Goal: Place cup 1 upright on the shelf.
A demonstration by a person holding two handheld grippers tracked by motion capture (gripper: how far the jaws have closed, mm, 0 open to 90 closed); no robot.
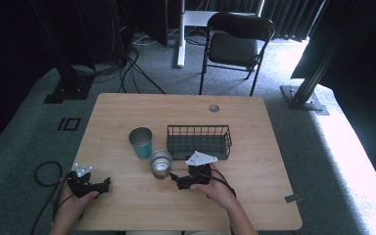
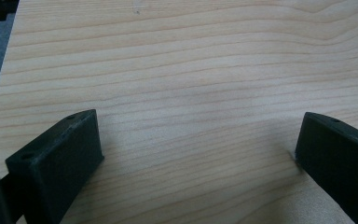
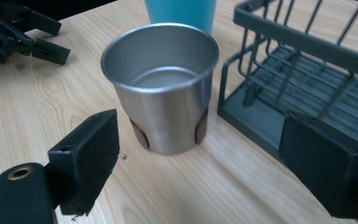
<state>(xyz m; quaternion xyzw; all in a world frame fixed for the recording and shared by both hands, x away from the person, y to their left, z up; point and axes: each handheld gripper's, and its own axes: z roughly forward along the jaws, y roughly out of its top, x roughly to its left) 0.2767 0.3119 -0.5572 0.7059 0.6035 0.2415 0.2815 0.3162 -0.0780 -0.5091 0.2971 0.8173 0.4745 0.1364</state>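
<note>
Facing the upright, empty stainless-steel cup (image 3: 161,86), the right gripper (image 3: 200,163) gapes unclosed just short of it; left gripper (image 2: 198,158) idles wide over bare wooden table (image 2: 191,70). Grasp and everything after remain.

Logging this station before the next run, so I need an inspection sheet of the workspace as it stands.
Surface: wooden table, bare in front of the left gripper.
Job's things: steel cup upright, empty; teal cup behind it; wire basket beside them, empty.
Clutter: nothing seen.
Grippers: left gripper open over bare wood; right gripper open, facing the steel cup.
Cables: black cable loops off the table's left edge.
Surroundings: folding chair, carpet.
</note>
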